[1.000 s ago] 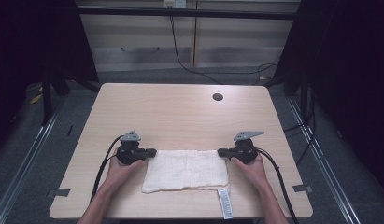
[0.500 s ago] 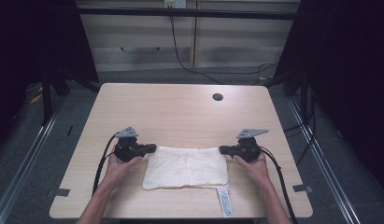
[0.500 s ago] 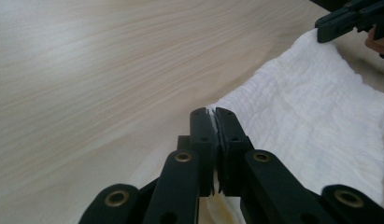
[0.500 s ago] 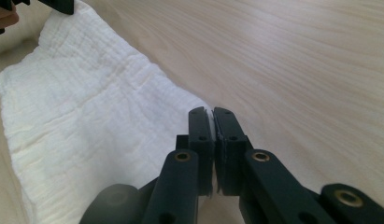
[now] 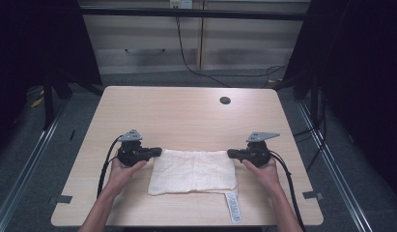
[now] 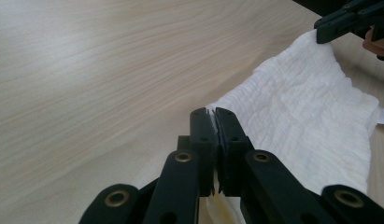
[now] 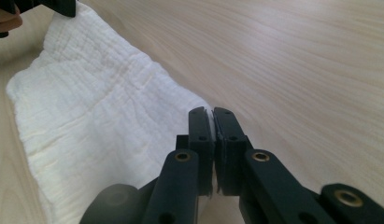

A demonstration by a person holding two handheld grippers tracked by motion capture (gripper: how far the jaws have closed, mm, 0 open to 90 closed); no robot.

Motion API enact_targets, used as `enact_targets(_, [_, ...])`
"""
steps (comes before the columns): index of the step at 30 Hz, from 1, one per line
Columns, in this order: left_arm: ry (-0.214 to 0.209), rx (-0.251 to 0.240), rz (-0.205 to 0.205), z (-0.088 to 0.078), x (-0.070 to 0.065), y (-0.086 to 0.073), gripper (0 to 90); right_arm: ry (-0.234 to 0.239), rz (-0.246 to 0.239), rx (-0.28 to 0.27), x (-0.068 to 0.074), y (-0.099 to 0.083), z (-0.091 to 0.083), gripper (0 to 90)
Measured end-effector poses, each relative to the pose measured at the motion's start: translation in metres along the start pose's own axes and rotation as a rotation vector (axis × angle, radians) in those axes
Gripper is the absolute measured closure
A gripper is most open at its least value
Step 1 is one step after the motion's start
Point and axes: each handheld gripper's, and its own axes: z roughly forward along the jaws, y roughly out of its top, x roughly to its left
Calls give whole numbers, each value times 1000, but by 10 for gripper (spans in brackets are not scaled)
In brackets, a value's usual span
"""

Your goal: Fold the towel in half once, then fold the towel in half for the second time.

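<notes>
A white, crinkled cotton cloth [image 5: 193, 171], folded into a flat rectangle, lies on the near half of the pale wooden table [image 5: 186, 116], roughly centred between the person's two hands. The left gripper [image 5: 156, 152], black with a grey three-cornered plate on top, sits at the cloth's far left corner; in the left gripper view its two black jaws are pressed together with a thin sliver of white fabric pinched between them, so it is clamped on that corner of the cloth [image 6: 297, 116]. The right gripper [image 5: 231, 153], of the same make, sits at the far right corner, and in the right gripper view its jaws are likewise closed tight at the edge of the cloth [image 7: 96, 126], with the fabric running in under them. Both grippers rest low, close to the table top, with the far edge of the cloth stretched straight between them. The left hand [image 5: 122, 169] and the right hand [image 5: 263, 166] come in from the near edge, each wrapped around its gripper. A white printed label [image 5: 233, 208] trails from the cloth's near right corner and lies flat on the wood. A small dark round hole [image 5: 225, 100] sits in the table's far right part, well apart from the cloth.
</notes>
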Motion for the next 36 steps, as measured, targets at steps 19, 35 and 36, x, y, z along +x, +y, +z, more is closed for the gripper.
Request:
enact_targets(19, [43,-26,-75,-2,14,2,870,46,-74,-33,15,21,-8,868])
enact_targets(35, [39,-54,-101,4,22,5,871,52,-144,-17,37,21,-15,869])
enact_targets(36, [39,-54,-101,4,22,5,871,52,-144,-17,37,21,-15,869])
